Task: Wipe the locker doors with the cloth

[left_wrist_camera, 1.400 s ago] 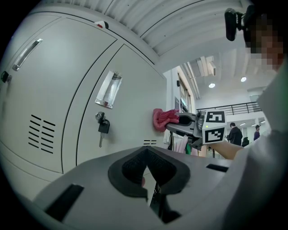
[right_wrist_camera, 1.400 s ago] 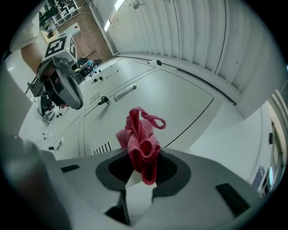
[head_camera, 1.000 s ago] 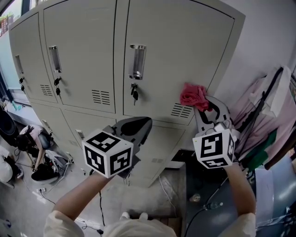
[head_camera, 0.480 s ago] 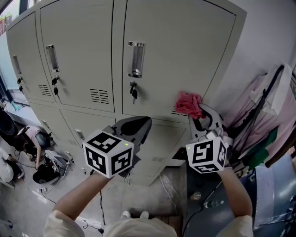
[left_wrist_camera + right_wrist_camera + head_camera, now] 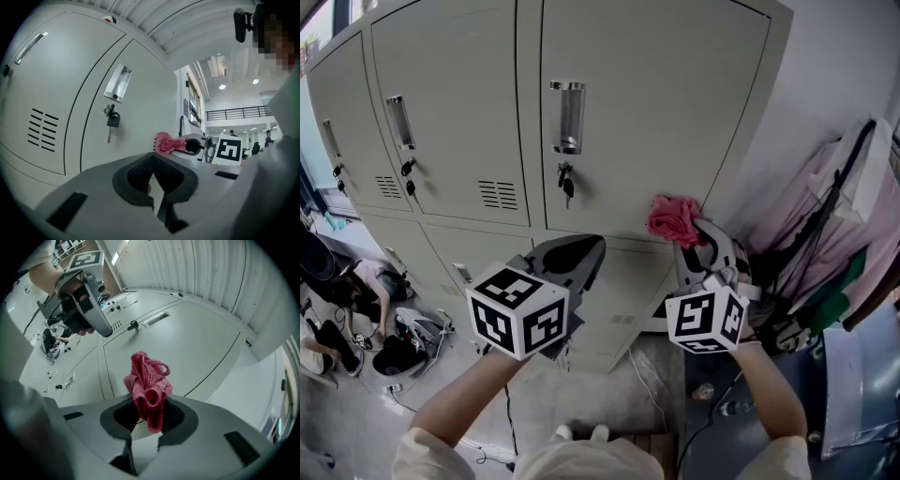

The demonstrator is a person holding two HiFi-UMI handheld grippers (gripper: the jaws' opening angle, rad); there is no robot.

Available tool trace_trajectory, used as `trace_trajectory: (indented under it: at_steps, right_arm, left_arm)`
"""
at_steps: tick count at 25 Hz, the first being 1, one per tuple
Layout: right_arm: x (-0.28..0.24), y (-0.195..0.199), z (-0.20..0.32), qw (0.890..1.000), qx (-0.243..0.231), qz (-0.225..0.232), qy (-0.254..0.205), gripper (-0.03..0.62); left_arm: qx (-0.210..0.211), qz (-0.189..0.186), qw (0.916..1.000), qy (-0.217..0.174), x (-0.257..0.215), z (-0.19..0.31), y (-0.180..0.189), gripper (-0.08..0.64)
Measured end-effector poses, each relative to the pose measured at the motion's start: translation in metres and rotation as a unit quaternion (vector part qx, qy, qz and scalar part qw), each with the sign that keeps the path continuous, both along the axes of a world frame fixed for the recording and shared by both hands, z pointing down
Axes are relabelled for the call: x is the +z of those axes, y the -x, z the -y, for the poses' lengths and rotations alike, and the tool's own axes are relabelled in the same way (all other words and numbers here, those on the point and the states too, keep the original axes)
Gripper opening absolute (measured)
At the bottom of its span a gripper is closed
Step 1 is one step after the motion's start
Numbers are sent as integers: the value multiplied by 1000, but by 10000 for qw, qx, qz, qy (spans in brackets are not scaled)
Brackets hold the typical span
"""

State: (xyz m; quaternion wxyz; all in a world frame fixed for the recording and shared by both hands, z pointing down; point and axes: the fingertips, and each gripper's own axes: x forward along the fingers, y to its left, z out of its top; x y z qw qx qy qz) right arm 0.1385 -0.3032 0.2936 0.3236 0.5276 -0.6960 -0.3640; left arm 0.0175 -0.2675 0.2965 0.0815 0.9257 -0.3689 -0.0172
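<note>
cloth [image 5: 673, 217] pink | locker doors [image 5: 647, 103] pale grey | marker cubes [image 5: 517, 312] black-and-white squares | keys [image 5: 566, 186] black

Even, diffuse indoor light; focus is sharp in all views.
Ceiling lamps [image 5: 222, 86] show as small bright spots in the left gripper view. The locker doors [image 5: 656, 112] are softly lit. Both gripper views bend strongly and go black at the corners.

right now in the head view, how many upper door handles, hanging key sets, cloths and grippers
handles: 3
key sets: 3
cloth: 1
grippers: 2, left gripper, right gripper
total: 9
</note>
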Motion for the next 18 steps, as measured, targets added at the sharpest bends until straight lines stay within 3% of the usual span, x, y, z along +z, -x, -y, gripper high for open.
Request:
trace_trajectory:
  at_steps: [11, 18]
  right_arm:
    - [63, 4, 2, 9986, 72, -184, 481, 97]
    - [47, 25, -20, 9986, -307, -264, 332, 98]
  left_arm:
    - [74, 6, 10000, 26, 2, -7, -4, 5]
    - [63, -3, 10000, 60, 6, -14, 0, 5]
